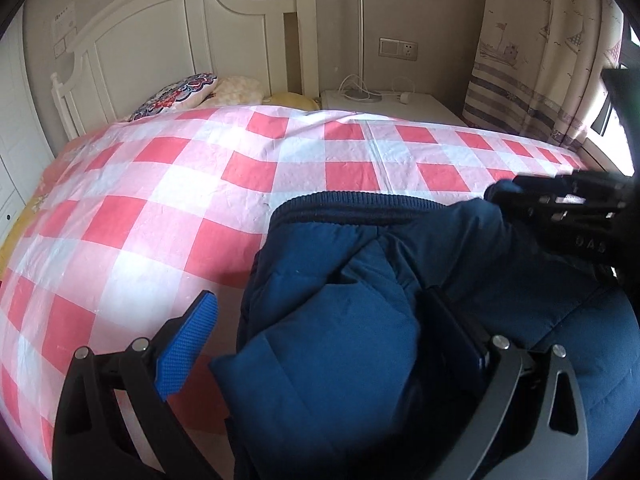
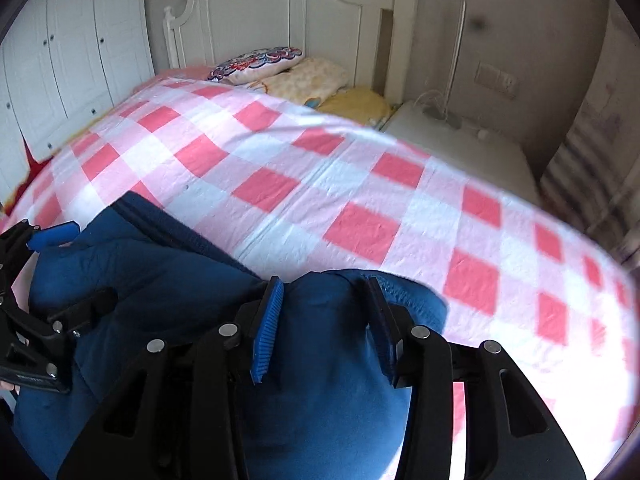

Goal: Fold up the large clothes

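A bed (image 1: 140,208) covered in a pink-and-white check sheet is seen from two wrist cameras. In the left wrist view, a white headboard (image 1: 160,48) stands at eleven o'clock, with pillows (image 1: 180,94) below it, a nightstand (image 1: 388,106) at twelve, and a curtain (image 1: 532,60) at two. A padded blue jacket (image 1: 360,320) lies bunched on the bed at five o'clock. The left tongs (image 1: 320,344) are spread wide around a fold of the jacket: the left pad is clear of the cloth, and the right pad is pressed into it.

In the right wrist view, a white wardrobe (image 2: 72,56) is seen at ten o'clock. The jacket fills six to nine o'clock. The right tongs (image 2: 326,328) are pinching a thick bunch of the jacket between both blue pads, at six o'clock.
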Demonstrator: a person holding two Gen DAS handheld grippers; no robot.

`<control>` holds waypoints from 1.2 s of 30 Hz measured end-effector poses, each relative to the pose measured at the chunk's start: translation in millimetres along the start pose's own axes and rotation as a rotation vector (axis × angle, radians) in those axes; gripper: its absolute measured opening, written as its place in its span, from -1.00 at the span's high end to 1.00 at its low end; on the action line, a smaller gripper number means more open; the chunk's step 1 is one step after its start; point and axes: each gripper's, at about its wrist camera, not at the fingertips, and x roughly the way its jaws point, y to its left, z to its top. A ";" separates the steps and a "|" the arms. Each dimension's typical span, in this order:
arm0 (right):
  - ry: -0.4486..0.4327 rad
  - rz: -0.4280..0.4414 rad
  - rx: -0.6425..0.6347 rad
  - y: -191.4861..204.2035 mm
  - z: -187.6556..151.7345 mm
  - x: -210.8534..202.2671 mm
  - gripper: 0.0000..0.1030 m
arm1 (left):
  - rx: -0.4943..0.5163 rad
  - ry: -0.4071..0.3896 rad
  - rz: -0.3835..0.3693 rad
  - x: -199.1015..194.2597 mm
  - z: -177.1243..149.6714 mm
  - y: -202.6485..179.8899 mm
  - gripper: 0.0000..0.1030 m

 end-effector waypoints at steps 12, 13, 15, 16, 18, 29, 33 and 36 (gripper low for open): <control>0.043 -0.044 -0.221 46.5 3.8 12.5 0.17 | -0.014 0.008 -0.011 0.8 -0.5 2.8 -0.96; 0.043 -0.043 -0.218 45.4 3.5 11.8 0.17 | -0.015 0.009 -0.015 0.7 -0.3 2.9 -0.96; 0.023 -0.047 -0.199 43.2 0.9 3.8 0.17 | -0.016 0.017 -0.022 1.0 -0.1 3.5 -0.96; 0.008 -0.047 -0.187 42.0 -1.2 -3.7 0.17 | -0.020 0.023 -0.030 -1.2 0.3 5.5 -0.96; -0.017 -0.026 -0.148 38.8 -6.1 -20.8 0.17 | -0.030 0.019 -0.031 -11.1 -1.1 11.1 -0.96; -0.176 0.167 -0.130 61.1 -80.5 -134.6 -0.18 | 0.040 -0.079 -0.095 -124.8 -77.4 10.1 -0.95; -0.138 0.150 -0.138 73.7 -98.4 -109.8 -0.26 | -0.035 -0.050 -0.133 -96.3 -100.7 19.3 -0.96; -0.120 0.171 -0.124 69.9 -97.3 -110.4 -0.26 | -0.104 -0.026 -0.183 -92.3 -106.8 30.6 -0.96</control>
